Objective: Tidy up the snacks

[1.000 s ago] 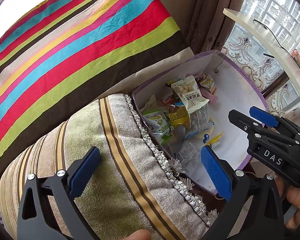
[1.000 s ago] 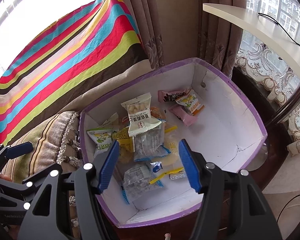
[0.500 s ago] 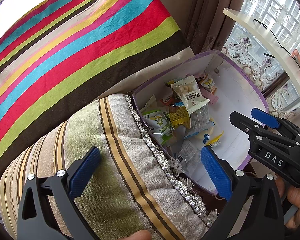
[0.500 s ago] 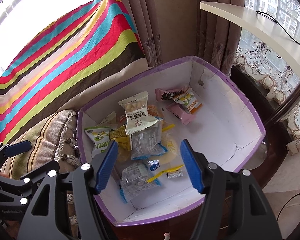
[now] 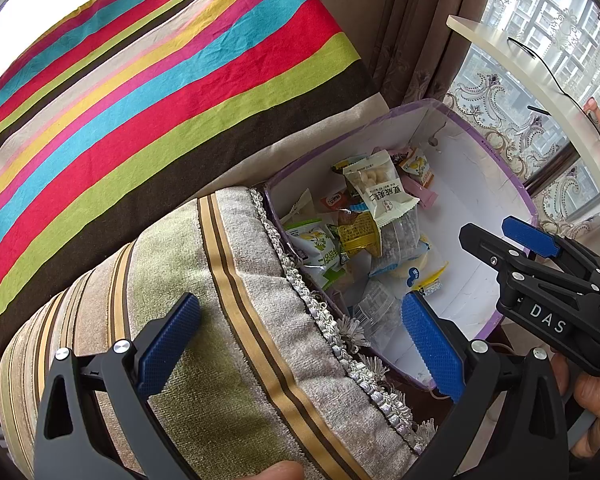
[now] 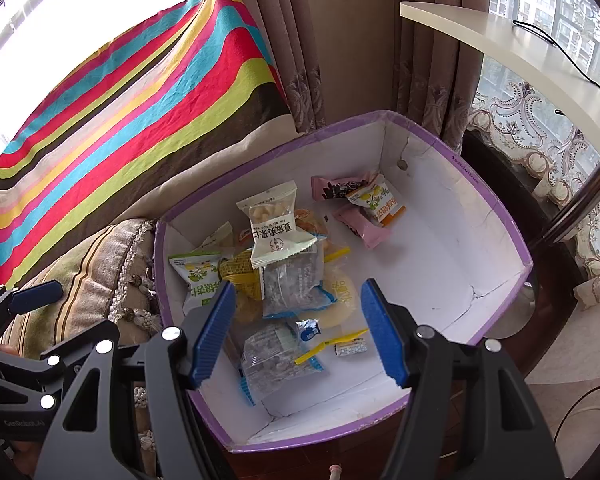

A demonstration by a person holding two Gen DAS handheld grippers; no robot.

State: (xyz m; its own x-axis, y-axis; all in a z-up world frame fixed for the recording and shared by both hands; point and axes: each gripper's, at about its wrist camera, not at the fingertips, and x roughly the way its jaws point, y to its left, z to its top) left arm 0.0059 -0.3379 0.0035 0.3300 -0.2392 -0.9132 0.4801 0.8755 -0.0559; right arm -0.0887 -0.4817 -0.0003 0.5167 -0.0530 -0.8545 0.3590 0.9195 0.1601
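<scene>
A: How is the right gripper point(image 6: 296, 332) set?
B: It is held partly open above the near end of the purple-rimmed box point(image 6: 496, 216), and nothing is gripped. Just below its pads a clear packet point(image 6: 278, 354) and a small yellow stick point(image 6: 330, 344) are seen lying on the white floor of the box.

A: And beyond the gripper?
B: A heap of snacks is found further in: a green packet point(image 6: 198, 280) to the left, a white nut packet point(image 6: 276, 230) on top, and a pink packet point(image 6: 362, 226) in the far corner.

A: The left gripper point(image 5: 298, 338)?
B: It is spread wide and empty over a striped velvet cushion point(image 5: 204, 320); the box is seen just to its right. Behind, a bright striped cloth point(image 5: 140, 96) is draped.
</scene>
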